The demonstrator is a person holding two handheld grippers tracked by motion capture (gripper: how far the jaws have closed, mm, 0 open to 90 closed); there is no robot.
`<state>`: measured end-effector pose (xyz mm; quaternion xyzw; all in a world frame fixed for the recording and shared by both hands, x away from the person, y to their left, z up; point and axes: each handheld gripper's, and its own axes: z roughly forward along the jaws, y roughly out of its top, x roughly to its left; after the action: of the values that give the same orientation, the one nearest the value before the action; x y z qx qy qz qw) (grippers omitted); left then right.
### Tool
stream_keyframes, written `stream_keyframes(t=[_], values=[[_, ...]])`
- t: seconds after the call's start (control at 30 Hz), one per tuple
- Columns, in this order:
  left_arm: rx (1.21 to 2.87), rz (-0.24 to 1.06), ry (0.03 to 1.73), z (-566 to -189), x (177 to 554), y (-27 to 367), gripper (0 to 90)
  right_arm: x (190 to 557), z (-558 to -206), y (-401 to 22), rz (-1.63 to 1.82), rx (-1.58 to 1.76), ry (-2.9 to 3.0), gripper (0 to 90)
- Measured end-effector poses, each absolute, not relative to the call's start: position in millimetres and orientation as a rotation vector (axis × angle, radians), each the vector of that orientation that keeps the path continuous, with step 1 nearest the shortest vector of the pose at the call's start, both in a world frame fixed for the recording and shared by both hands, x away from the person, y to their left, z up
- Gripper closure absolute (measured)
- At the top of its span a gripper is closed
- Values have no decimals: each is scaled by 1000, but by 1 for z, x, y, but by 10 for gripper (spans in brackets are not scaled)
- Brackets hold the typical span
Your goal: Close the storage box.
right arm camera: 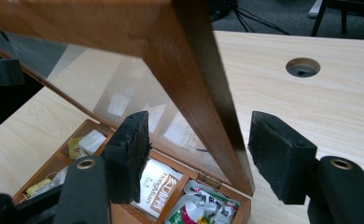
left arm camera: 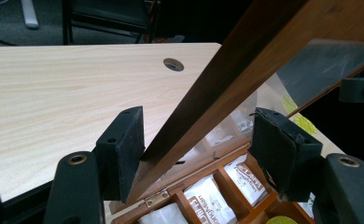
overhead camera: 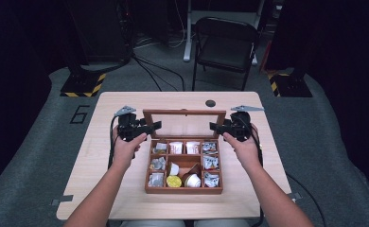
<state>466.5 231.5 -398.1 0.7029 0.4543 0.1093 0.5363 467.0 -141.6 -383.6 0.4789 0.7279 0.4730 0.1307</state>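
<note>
1. A shallow brown wooden compartment box (overhead camera: 183, 189) sits at the centre of the pale wood-grain table (overhead camera: 102, 156), its dividers splitting it into small cells of sachets and capsules
2. Its glass-paned, wooden-framed lid (overhead camera: 184, 112) stands raised at the box's 12 o'clock edge, hinged there with small brass hinges (left arm camera: 155, 198)
3. The left gripper (overhead camera: 155, 126), held in the person's left hand (overhead camera: 126, 147), sits at the lid's 9 o'clock side; in the left gripper view its black jaws are spread apart with the lid's side rail passing between them, the near pad (left arm camera: 124, 151) touching or nearly touching the rail, the other pad standing clear
4. The right gripper (overhead camera: 214, 126), held in the right hand (overhead camera: 241, 146), sits at the lid's 3 o'clock side; in the right gripper view its jaws are likewise released, straddling the lid's other side rail with a gap on both sides
5. White sachets with red print (right arm camera: 160, 189) lie in the back-row cells, just beneath the lid; a yellow-topped round capsule (overhead camera: 174, 181) lies in the front row, at the box's 6 o'clock
6. A round cable hole (overhead camera: 210, 103) is in the table at 12 o'clock, beyond the lid
7. A dark folding chair (overhead camera: 225, 45) stands on the grey floor past the table, at 12 o'clock
</note>
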Motion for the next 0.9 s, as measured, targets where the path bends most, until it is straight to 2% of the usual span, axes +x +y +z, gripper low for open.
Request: stream_keyframes(t=[0.3, 0.9], values=[[1685, 275, 1072, -389, 458, 231, 350, 456, -375, -151, 1407, 1379, 2109, 417], [1723, 295, 1002, -382, 434, 235, 343, 434, -363, -150, 1404, 1297, 2160, 425]])
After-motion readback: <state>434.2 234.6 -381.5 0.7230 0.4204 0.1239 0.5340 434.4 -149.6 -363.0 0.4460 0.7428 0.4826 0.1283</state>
